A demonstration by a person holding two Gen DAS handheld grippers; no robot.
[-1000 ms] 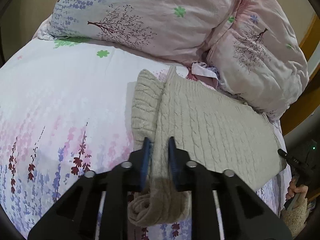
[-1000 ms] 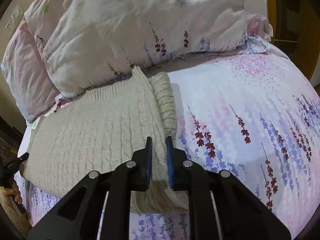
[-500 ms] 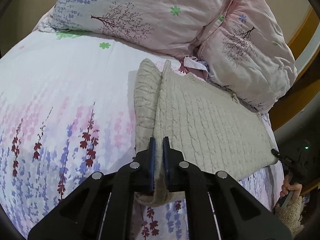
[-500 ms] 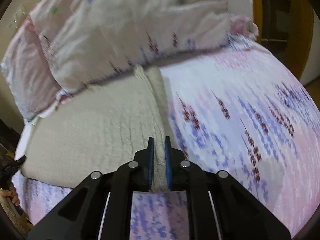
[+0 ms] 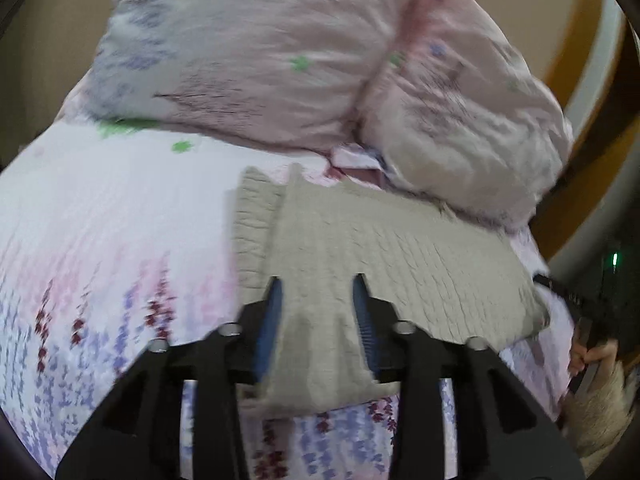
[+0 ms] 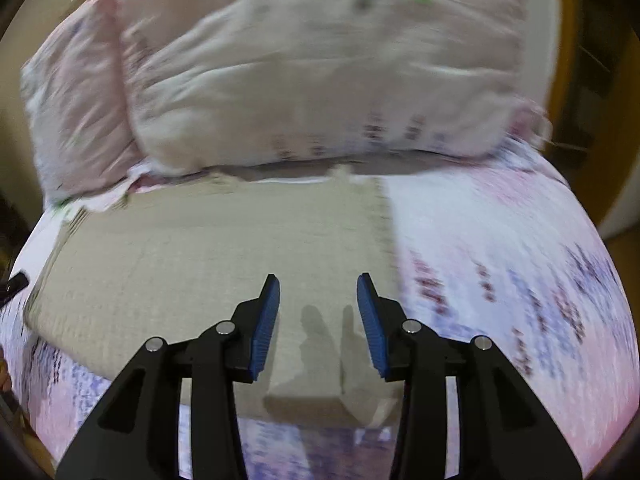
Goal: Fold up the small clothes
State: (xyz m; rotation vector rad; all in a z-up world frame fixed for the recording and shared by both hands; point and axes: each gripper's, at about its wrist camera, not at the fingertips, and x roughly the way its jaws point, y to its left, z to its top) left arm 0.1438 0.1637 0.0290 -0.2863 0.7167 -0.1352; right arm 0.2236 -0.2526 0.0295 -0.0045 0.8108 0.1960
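Observation:
A beige cable-knit sweater point(image 5: 384, 252) lies folded flat on the flowered bed sheet point(image 5: 100, 240), with a ribbed sleeve along its left edge. My left gripper point(image 5: 318, 292) is open, and the sweater's near corner lies between its blue pads untouched by them. In the right wrist view the same sweater point(image 6: 200, 256) spreads flat to the left. My right gripper point(image 6: 318, 292) is open over its near right corner, with nothing between the pads. Both views are blurred by motion.
Large pink and white pillows point(image 5: 300, 60) are piled against the headboard just behind the sweater; they also show in the right wrist view point(image 6: 320, 80). The other hand and its gripper handle point(image 5: 592, 320) show at the right edge. Wooden bed frame point(image 5: 580, 72) is at right.
Both grippers were shut on the sweater's near edge half a second ago. Both have opened and let it go, and the sweater now lies flat. Both cameras have swung.

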